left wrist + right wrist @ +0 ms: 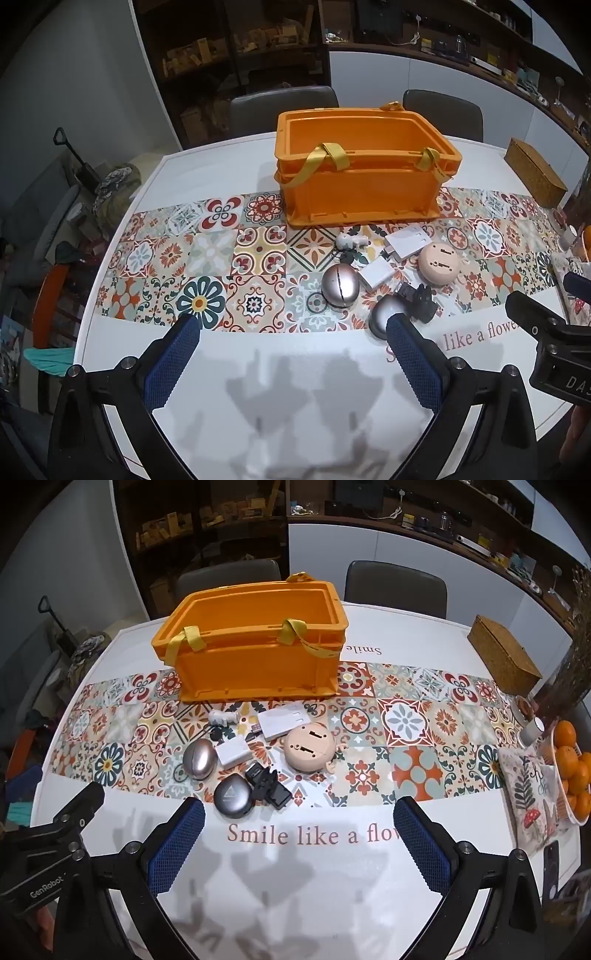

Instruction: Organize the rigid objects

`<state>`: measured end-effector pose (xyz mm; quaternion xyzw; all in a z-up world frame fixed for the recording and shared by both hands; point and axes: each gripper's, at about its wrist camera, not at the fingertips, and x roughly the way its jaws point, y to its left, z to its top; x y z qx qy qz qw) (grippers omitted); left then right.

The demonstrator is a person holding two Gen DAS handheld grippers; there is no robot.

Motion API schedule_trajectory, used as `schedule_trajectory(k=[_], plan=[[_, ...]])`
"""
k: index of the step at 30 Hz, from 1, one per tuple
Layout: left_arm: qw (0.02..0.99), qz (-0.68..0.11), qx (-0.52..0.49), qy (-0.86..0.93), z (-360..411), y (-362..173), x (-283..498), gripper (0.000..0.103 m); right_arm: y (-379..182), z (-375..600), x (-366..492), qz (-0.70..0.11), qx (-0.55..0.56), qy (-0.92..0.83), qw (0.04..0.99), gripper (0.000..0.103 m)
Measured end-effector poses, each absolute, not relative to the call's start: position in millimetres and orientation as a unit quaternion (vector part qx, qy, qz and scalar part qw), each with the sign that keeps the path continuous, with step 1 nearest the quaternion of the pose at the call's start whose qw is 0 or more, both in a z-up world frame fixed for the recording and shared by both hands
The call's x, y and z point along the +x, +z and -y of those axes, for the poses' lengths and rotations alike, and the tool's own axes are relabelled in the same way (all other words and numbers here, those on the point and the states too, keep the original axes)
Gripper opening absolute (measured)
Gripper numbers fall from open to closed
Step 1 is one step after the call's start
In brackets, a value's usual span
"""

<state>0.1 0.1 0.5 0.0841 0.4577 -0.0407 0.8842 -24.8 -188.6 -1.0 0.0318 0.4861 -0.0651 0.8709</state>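
Sitting on the far half of the bench [295,867], the orange crate [258,653] stands upright with its yellow straps [184,642] draped over its near wall; nothing shows inside it. Just in front of the crate lies a loose cluster of small rigid things: a white adapter [282,720], a round beige case [309,750], a small white block [233,752], a silver egg-shaped case [199,762], a dark round case [233,798], a black clip-like piece [267,784] and a small white earbud-like piece [221,717]. They rest on a band of patterned tile print [406,720] crossing the white bench, nearer than which runs the lettering "Smile like a flow".

To the right of the crate sit a woven box [504,659] and a bowl of oranges [570,771]. Behind the crate stand two grey chairs [395,587] and dark shelving [207,520].

Nearer than the cluster, the left tongs [293,325] and the right tongs [299,808] both hang over bare bench, jaws spread wide apart, gripping nothing.
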Motion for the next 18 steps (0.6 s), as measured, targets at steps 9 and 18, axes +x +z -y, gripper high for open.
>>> schedule_trajectory(k=[9,18], plan=[[0.884,-0.46,0.082,-0.033,1.4,8.4,3.8,0.103,-2.8,188.3,-24.3,-0.487,0.034,-0.065,0.87,0.103],[0.886,-0.456,0.073,-0.036,-2.6,2.8,0.3,0.103,-4.1,187.2,-22.1,-0.489,0.035,-0.061,0.87,0.103]])
